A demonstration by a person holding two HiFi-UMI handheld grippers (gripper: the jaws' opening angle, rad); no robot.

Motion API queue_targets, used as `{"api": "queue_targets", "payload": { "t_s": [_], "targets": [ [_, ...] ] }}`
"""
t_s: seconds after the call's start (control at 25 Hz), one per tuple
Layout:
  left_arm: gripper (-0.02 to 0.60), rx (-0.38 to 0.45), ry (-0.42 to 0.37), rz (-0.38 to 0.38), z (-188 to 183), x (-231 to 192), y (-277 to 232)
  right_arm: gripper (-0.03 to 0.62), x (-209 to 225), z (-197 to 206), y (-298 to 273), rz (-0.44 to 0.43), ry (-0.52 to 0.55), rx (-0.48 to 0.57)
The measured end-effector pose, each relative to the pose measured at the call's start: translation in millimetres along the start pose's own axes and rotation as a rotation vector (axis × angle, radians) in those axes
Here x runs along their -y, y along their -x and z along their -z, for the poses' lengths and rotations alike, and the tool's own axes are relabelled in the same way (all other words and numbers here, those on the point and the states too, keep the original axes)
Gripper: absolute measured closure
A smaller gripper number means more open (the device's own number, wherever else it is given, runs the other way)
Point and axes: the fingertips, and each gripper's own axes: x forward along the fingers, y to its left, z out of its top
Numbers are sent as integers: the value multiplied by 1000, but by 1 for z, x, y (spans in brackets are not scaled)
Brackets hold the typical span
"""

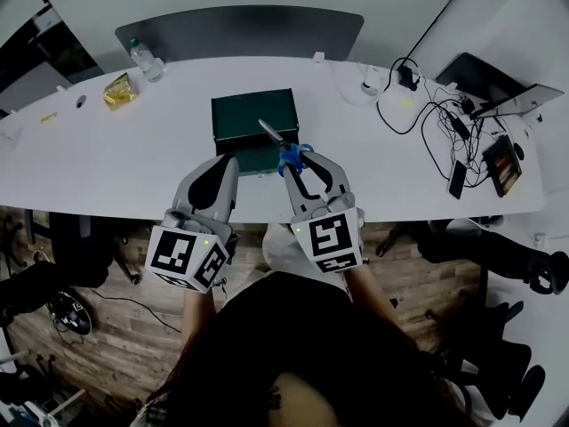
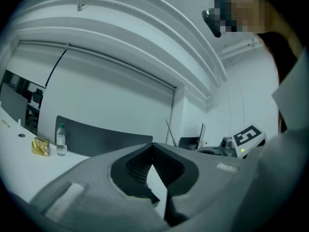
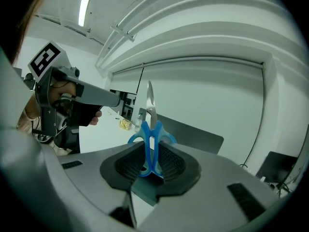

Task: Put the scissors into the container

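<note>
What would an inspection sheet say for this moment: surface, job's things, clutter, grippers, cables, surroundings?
Surface: white table, long, running across the head view.
Job's things: dark green container at the table's centre; blue-handled scissors not yet in it, blades pointing toward it.
Clutter: water bottle and yellow packet at far left; phone and laptop at right.
Grippers: right gripper jaws closed on the scissors' handles; left gripper jaws together, holding nothing.
Cables: black tangle at the table's right end.
Surroundings: dark chair behind the table; wooden floor.
</note>
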Motion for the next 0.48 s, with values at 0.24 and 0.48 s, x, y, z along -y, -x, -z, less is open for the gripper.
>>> {"api": "queue_targets", "payload": {
  "t_s": [0.24, 0.48],
  "targets": [
    [572, -10, 8, -37, 2, -20, -20, 503, 8, 10, -28, -61, 47, -34],
    [572, -25, 20, -66, 9, -33, -36, 503, 12, 20, -56, -127, 128, -64]
  ]
}}
